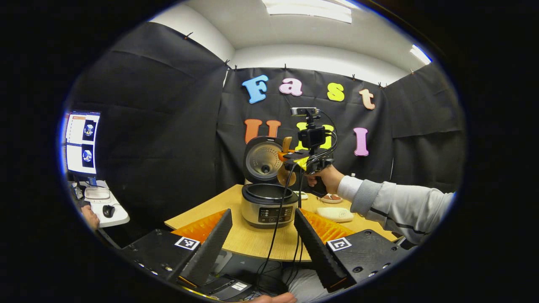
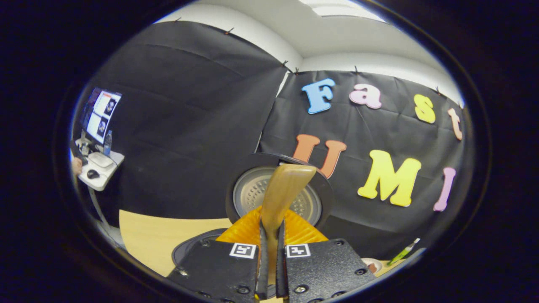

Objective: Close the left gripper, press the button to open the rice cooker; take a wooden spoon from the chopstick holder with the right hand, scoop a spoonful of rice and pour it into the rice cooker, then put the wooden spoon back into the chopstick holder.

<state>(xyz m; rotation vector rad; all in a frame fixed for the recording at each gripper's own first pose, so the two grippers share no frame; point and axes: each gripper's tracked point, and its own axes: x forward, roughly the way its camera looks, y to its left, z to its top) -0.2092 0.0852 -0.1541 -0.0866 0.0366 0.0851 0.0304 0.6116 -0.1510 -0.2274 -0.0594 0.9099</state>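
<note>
Wooden spoon (image 2: 283, 191) clamped betw. right gripper (image 2: 271, 269) jaws — handle upright.

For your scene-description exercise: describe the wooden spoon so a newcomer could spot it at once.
Start at the rice cooker on the wooden table, its lid raised. Just right of that lid, the right gripper is shut on the wooden spoon, the scene's lone wooden utensil.

Black cloth walls (image 1: 168, 126) pinned below a white ceiling (image 1: 320, 40) with bright light panels (image 1: 307, 9). Pale wooden table (image 1: 252, 242) in the middle. At far left, a lit monitor (image 1: 82, 143) above a small white desk (image 1: 110, 212).
</note>
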